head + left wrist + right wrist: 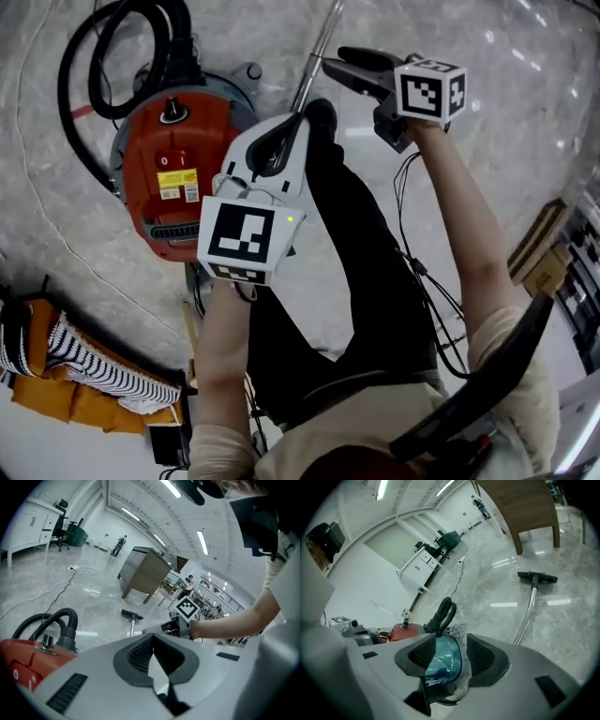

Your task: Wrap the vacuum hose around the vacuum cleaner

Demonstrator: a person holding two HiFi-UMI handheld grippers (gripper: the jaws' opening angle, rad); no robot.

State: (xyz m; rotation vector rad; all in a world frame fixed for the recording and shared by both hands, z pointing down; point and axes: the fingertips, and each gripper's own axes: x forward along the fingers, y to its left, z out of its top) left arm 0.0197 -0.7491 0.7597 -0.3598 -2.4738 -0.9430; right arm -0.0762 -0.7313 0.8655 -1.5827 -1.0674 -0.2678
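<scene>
The red vacuum cleaner [183,159] [28,660] [401,631] stands on the marble floor, and its black hose [94,56] [56,620] [445,611] loops beside its back end. The metal wand [319,47] [525,618] lies on the floor and ends in a black floor head [131,614] [536,577]. My left gripper [302,117] [153,637] hovers right of the cleaner, shut with nothing between its jaws. Farther right, my right gripper [328,64] [450,637] is raised with its jaws apart. A glossy teal rounded thing [443,660] shows in their gap. Nothing sits between them in the head view.
An orange cushion with striped cloth [66,370] lies at the lower left. A thin white cable [56,234] curves over the floor left of the cleaner. A brown cabinet [145,573] stands beyond the floor head. White cupboards [23,522] line the far wall.
</scene>
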